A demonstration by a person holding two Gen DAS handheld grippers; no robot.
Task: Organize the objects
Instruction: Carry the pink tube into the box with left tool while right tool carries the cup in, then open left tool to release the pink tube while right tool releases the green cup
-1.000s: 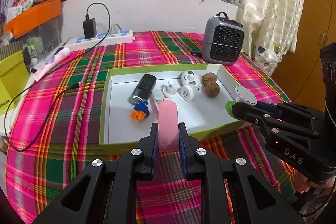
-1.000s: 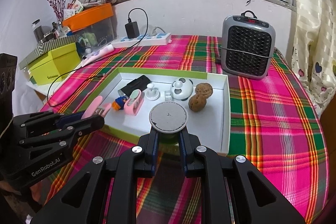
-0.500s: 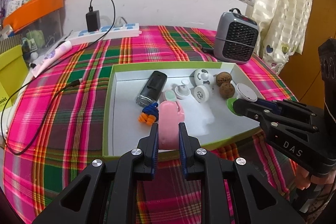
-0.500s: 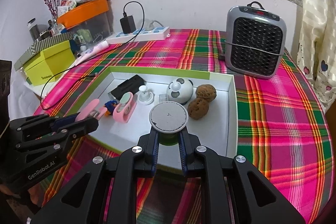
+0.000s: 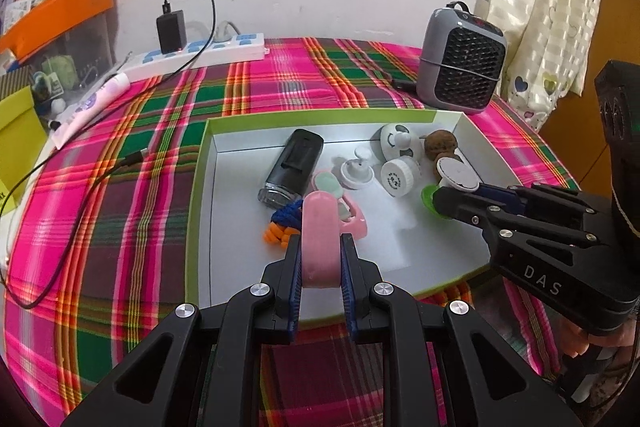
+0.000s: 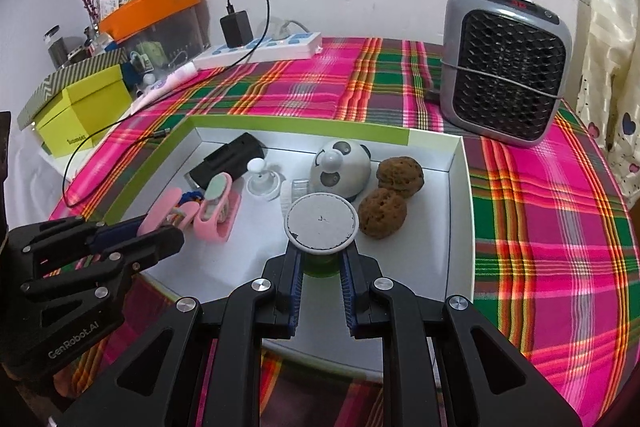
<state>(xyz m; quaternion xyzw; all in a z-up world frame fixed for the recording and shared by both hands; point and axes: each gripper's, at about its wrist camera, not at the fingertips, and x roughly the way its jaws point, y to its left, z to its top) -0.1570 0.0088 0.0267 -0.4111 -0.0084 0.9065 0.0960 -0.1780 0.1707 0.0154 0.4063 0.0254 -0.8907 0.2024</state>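
Observation:
A white tray with a green rim (image 5: pixel 320 117) lies on the plaid cloth. It holds a black device (image 5: pixel 294 167), a pink clip (image 5: pixel 348 207), a blue-and-orange toy (image 5: pixel 282 225), a white knob (image 5: pixel 357 171), a white cap (image 5: pixel 397 177), a panda-faced dome (image 6: pixel 340 167) and two walnuts (image 6: pixel 400 175). My left gripper (image 5: pixel 320 247) is shut on a pink oblong piece (image 5: pixel 318 227), held above the tray's near left part. Over the tray's near right part, my right gripper (image 6: pixel 321 259) is shut on a green item with a round white top (image 6: pixel 321 221). Its green base is mostly hidden.
A grey heater (image 5: pixel 460 67) stands behind the tray at the right. A power strip (image 5: pixel 200 53) with a black charger lies by the wall, and its cable (image 5: pixel 80 211) trails over the cloth at the left. Yellow-green boxes (image 6: pixel 84 107) sit far left, a curtain (image 5: pixel 552 7) far right.
Both grippers have moved forward and slightly down, from the tray's near rim to over its floor. Each keeps the same hold on its object.

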